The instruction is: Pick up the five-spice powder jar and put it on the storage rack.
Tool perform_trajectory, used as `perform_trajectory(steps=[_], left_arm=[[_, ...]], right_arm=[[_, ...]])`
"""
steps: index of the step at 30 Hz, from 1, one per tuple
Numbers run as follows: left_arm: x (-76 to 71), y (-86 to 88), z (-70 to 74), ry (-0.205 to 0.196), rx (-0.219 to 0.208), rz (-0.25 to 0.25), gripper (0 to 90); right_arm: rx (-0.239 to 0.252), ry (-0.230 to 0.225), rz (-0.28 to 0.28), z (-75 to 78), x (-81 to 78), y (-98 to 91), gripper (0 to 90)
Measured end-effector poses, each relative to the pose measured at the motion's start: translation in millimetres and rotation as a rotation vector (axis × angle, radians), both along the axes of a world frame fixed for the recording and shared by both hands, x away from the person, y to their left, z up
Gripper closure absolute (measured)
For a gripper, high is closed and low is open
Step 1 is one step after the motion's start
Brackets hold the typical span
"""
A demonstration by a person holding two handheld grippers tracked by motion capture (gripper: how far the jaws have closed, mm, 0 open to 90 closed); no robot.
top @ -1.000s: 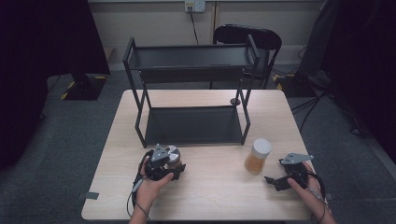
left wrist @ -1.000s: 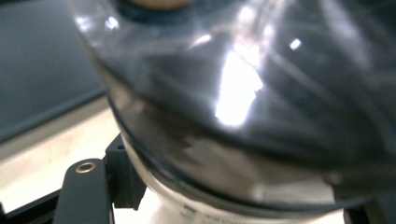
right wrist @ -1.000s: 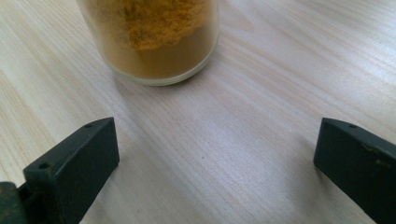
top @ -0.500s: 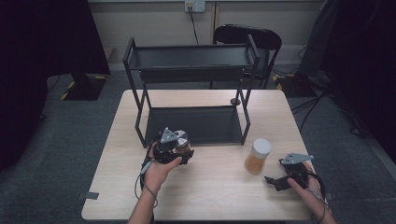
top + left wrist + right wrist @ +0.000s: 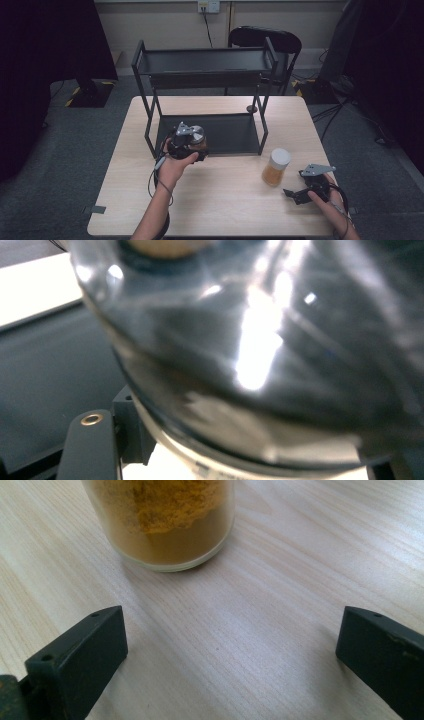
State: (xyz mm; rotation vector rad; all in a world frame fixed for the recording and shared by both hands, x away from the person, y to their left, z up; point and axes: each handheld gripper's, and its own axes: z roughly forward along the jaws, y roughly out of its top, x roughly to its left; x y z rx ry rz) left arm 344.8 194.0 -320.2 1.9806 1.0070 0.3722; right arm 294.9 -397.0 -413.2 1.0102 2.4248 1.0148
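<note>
Left gripper (image 5: 192,145) clamped tight on a jar (image 5: 196,139), glass bulging close between the black fingers (image 5: 92,445) in the left gripper view, silver lid up in the high view. Held clear of the table (image 5: 220,210), at the front edge of the rack's (image 5: 210,75) lower shelf (image 5: 230,135), left of its middle. Contents too dark and blurred to name. Left hand (image 5: 172,167) wrapped under the gripper, forearm rising from the bottom edge, cable looping beside the wrist. Right gripper (image 5: 296,194) spread wide, gripping nothing, low over the table near the right front corner, with bare wood between the fingers (image 5: 80,655) in the right gripper view. Just ahead of them, a second jar (image 5: 276,166), white-lidded, upright on the table, packed with orange-yellow powder, near the gripper yet apart from it. Same jar just off the rack's right front leg, well apart from the held one. Rack black, two-tiered, at the back half of the table, top shelf bare. Behind it a dark chair (image 5: 272,40), then a wall with a socket (image 5: 209,6) and a cable hanging down. Grey floor around, dark curtains at both sides.
</note>
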Motion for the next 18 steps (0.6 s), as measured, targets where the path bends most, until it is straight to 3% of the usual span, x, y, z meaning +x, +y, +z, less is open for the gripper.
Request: perform_trajectory(steps=[18], left_arm=[[23.1,-7.5,50.8,-0.018,0.019,0.001,30.5]], right_arm=[[0.0,0.0,0.0,0.0,0.0,0.0,0.0]])
